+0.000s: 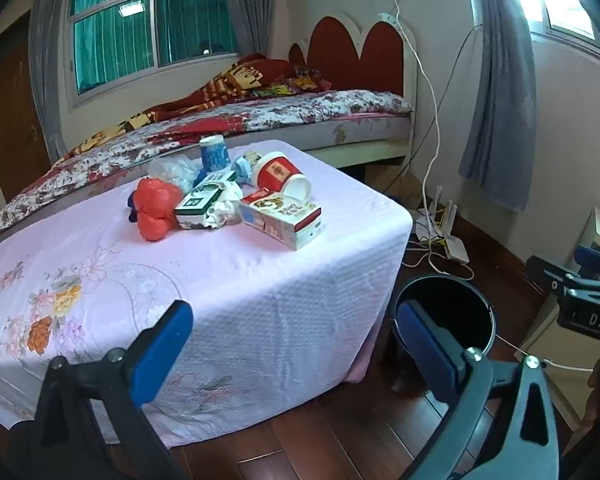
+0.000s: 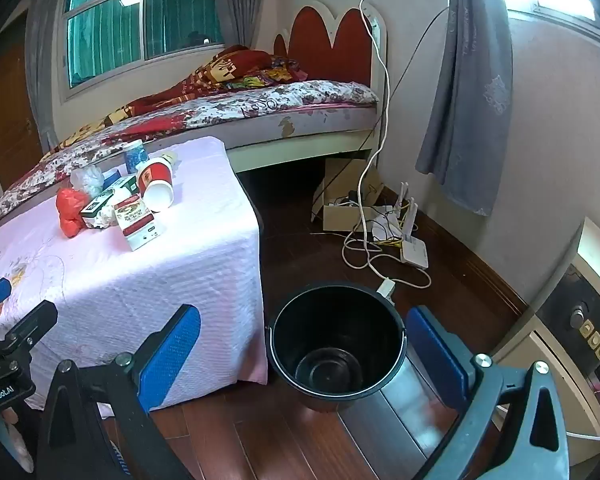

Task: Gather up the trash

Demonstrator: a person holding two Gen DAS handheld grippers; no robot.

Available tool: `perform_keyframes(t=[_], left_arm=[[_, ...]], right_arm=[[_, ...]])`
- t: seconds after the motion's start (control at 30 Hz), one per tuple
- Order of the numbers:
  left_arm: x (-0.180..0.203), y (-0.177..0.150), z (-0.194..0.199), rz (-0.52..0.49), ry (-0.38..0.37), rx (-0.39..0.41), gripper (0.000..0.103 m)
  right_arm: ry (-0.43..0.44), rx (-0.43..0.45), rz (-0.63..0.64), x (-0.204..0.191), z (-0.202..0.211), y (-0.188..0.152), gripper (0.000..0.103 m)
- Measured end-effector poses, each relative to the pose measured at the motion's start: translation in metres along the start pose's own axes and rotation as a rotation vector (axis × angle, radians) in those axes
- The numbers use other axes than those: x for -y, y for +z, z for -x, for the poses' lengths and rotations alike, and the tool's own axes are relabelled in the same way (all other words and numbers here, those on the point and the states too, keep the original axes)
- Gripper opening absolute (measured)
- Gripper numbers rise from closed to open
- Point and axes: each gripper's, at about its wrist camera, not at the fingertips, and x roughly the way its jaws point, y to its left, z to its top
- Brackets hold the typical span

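Left gripper (image 1: 296, 340): jaws spread, holding nothing.
Right gripper (image 2: 304, 344): jaws spread, holding nothing, above bin (image 2: 336, 344).
Trash: red bag (image 1: 154, 210), 2 cups, boxes on table (image 1: 240, 280).

Left gripper (image 1: 294, 350) and right gripper (image 2: 302, 354) share one build — dark grey-black linkage arms, silver pivot screws, blue textured finger pads (image 2: 168, 354). Body markings: white "GenRobot.AI" on the left unit, partial "DAS" on the right.
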Motion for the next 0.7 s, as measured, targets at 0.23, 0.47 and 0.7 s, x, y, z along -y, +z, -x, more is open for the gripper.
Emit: perform_keyframes(t=[0.23,0.47,0.7], left_arm=[[0.0003,-0.0001,-0.0003,-0.005,0.004,-0.001,0.102],[0.0045,0.0027,-0.0019,-0.002,0.01,0.001,0.102],[0.0033,0.0021,-0.0028,0.002,0.008,0.006,0.102]], right_arm=[[-0.002,-0.005,0.004,-0.001,-0.0011,0.0004,0.103],[0.0,-0.001,0.003,-0.0012,-0.0015,0.0003,0.103],[-0.002,0.0,0.006,-0.002,-0.0014,0.0005,0.103]])
